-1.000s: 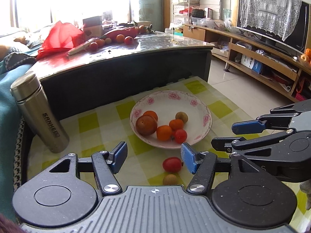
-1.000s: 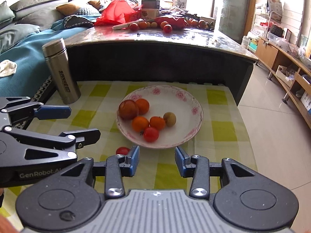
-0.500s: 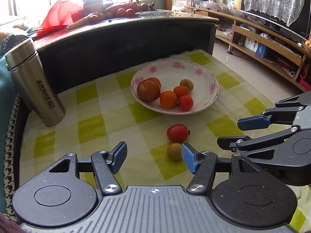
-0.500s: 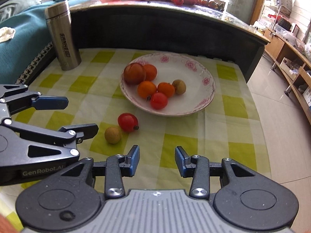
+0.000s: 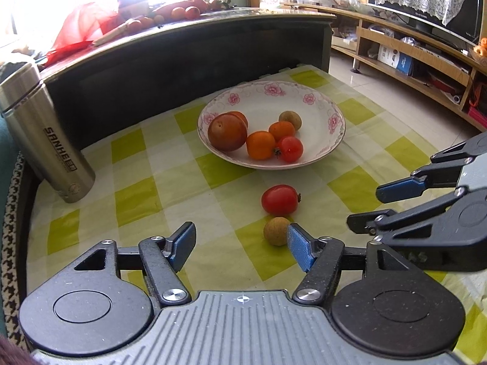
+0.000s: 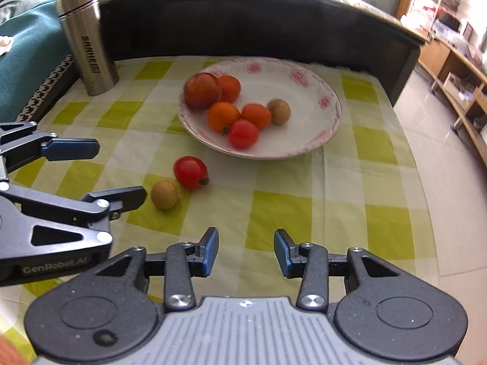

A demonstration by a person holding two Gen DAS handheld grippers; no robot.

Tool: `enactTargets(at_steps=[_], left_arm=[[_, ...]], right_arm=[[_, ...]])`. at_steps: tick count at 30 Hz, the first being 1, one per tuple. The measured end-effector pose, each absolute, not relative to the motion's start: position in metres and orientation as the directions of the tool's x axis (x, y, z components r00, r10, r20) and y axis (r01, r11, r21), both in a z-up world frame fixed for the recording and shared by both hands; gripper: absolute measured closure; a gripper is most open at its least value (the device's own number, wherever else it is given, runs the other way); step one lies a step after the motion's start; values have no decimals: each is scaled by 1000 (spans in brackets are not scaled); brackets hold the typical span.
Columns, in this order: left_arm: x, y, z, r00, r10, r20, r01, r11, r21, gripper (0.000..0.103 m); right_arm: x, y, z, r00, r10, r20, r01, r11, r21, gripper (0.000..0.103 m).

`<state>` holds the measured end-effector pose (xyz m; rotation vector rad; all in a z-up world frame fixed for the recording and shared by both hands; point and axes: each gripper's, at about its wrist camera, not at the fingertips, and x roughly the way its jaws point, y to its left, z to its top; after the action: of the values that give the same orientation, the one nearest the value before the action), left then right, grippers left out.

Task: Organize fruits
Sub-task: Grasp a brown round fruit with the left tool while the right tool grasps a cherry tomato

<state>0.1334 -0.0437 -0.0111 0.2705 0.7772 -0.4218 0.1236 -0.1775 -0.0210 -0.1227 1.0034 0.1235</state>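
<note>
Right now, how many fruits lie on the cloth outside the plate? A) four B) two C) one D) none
B: a red tomato and a small tan fruit sit on the checked cloth in front of the plate; the rest are in it.

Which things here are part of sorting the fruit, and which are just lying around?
Part of the job: loose red tomato, small tan round fruit, floral white bowl holding fruit.
Lying about: steel flask, red cloth on the dark table.
</note>
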Motion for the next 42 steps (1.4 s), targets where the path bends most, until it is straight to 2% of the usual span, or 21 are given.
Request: enactTargets(at_steps=[9,15,22,27,42], left_arm=[[147,-58,-30,609,-301,-734,498,865,58,30],[149,-70,-43,605,-312,-733,515,855,61,35],[141,-74,-41,608,-329,-722,531,845,62,59],[136,-74,-40,601,-324,-730,543,836,76,69],[133,-46,-28,605,-316,-731,504,863,44,69]], right_arm=[[130,-196,-29,513,52,-857,-120,993,-12,58],[134,-204,-32,513,41,-857,-102,995,-13,58],[136,-203,-29,519,46,-853,-108,994,-12,58],[134,-201,-25,541,32,-841,-115,993,-37,58],[139,-194,-23,548,86,-832,-148,989,4,58]])
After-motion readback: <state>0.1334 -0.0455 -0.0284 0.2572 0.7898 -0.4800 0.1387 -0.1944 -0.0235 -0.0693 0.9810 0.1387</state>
